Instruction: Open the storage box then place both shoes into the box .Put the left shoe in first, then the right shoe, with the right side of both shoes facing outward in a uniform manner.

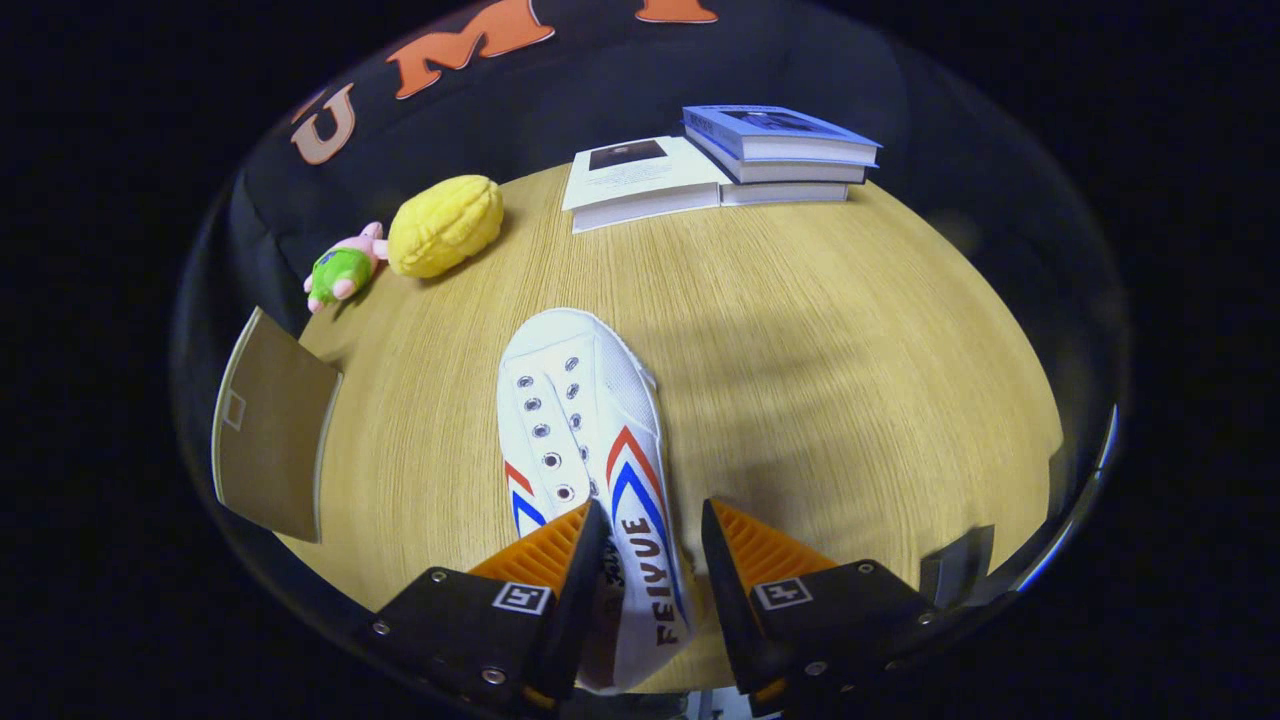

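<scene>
Wood-grain worktop (800, 330) in a dark booth, with a book stack (730, 160) and two plush toys (420, 240) at the far edge and a brown flap (270, 430), likely the storage box lid, off to the left. White canvas shoe (585, 420) lies on the worktop, toe pointing away, heel end between the fingers (590, 540). Gripper (655, 550) stands apart, straddling the heel; the left finger looks to touch the collar, the right has a gap, so not clamped. Shoe looks light, with soft upper canvas that collapses and a stiffer, grippy rubber sole. Best hold seems to be across the heel counter or sole sidewalls.
</scene>
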The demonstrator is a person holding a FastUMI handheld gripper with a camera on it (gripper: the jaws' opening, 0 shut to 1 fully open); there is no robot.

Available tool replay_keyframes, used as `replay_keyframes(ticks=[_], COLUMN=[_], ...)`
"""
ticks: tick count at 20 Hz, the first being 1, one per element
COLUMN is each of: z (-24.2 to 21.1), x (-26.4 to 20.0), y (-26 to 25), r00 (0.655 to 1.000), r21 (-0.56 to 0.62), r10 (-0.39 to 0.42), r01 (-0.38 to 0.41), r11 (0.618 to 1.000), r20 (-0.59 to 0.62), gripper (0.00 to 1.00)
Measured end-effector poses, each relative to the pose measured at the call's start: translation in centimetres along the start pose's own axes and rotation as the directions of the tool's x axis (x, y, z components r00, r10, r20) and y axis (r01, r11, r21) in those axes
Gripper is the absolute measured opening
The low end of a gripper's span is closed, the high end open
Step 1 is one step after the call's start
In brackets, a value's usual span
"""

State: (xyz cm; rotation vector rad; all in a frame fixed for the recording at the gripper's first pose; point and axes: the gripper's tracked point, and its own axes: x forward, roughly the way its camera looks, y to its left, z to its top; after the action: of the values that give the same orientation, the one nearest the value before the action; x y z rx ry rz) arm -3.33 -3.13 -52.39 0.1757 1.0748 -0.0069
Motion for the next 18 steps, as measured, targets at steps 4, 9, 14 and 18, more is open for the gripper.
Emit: replay_keyframes(ticks=[4,9,14,18], z=[0.5,3.3,7.2,8.8], x=[-0.6,-2.6,-7.5,-10.2], y=[-0.5,1.6,8.7,16.4], r00=[0.998,0.990,0.967,0.946], r21=[0.087,0.158,0.153,0.161], r10=[0.048,0.055,0.093,0.121], r01=[-0.053,-0.076,-0.132,-0.176], r11=[0.995,0.985,0.979,0.971], r20=[0.051,0.130,0.238,0.300], gripper=[0.13,0.01,0.01,0.00])
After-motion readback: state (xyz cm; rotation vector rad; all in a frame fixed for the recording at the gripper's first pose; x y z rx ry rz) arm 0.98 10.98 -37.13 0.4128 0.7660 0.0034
